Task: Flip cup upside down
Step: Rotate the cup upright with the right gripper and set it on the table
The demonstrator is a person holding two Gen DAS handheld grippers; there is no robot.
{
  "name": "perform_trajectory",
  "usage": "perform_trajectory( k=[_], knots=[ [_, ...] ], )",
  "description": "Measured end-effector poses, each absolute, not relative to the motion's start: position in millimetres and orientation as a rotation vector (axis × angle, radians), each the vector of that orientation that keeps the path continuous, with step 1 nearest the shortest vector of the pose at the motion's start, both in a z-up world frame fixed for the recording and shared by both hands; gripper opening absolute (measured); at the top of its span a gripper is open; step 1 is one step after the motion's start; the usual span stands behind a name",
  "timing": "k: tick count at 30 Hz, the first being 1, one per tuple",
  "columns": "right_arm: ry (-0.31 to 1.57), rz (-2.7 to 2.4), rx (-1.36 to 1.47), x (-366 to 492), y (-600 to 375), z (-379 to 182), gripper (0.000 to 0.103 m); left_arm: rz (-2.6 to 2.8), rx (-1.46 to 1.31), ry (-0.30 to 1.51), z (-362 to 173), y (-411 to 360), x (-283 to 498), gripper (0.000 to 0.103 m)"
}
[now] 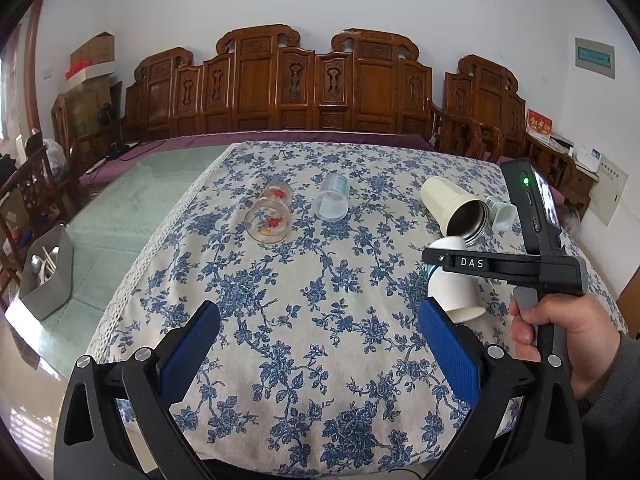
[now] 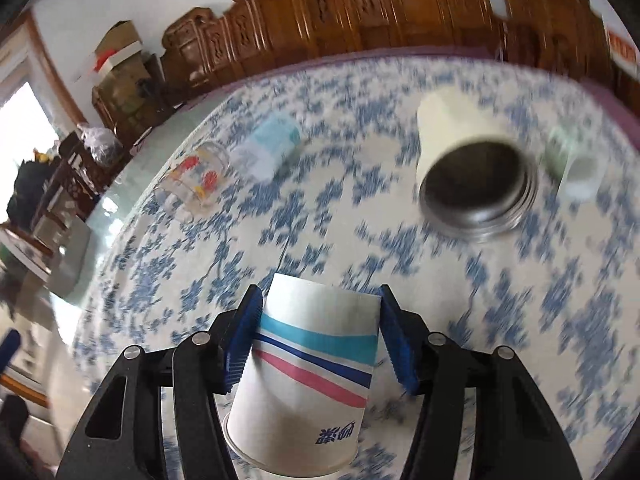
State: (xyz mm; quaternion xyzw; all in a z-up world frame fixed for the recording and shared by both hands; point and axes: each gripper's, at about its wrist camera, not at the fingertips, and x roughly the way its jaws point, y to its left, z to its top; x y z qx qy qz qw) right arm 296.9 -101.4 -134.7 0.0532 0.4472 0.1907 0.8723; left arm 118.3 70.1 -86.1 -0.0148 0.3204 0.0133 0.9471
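Note:
My right gripper [image 2: 318,330] is shut on a white paper cup [image 2: 308,376] with teal, blue and pink stripes. The cup is tilted, its base pointing away and its rim toward the camera and down. In the left wrist view the same cup [image 1: 454,292] hangs in the right gripper [image 1: 444,264] above the floral tablecloth [image 1: 320,320], rim lower. My left gripper [image 1: 320,344] is open and empty over the near part of the table, left of the cup.
Other cups lie on their sides on the cloth: a glass with red flowers [image 1: 270,216], a clear plastic cup [image 1: 332,196], a cream tumbler with a steel mouth [image 1: 454,210] and a small greenish cup [image 1: 500,210]. A grey utensil holder [image 1: 46,272] stands at the left. Wooden chairs [image 1: 280,84] line the back.

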Motion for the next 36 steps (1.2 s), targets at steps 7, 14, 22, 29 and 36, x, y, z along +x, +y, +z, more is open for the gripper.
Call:
perform_trajectory(
  k=[7, 14, 22, 29, 36],
  knots=[
    [0.785, 0.360, -0.035, 290.2, -106.9, -125.4, 0.061, 0.029, -0.023, 0.653, -86.7, 70.1, 119.4, 0.095],
    [0.730, 0.333, -0.150, 279.2, -102.5, -128.2, 0.061, 0.030, -0.018, 0.653, -87.5, 70.5, 119.3, 0.095],
    [0.710, 0.337, -0.128, 254.6, -113.4, -130.2, 0.061, 0.027, -0.013, 0.650, -87.1, 68.5, 118.7, 0.095],
    [0.740, 0.355, -0.089, 238.3, -120.7, -136.3, 0.061, 0.027, -0.004, 0.648, -85.5, 65.3, 118.4, 0.095],
    [0.764, 0.372, -0.072, 231.7, -124.4, -140.1, 0.061, 0.021, 0.005, 0.649, -85.7, 59.5, 117.4, 0.095]
  ],
)
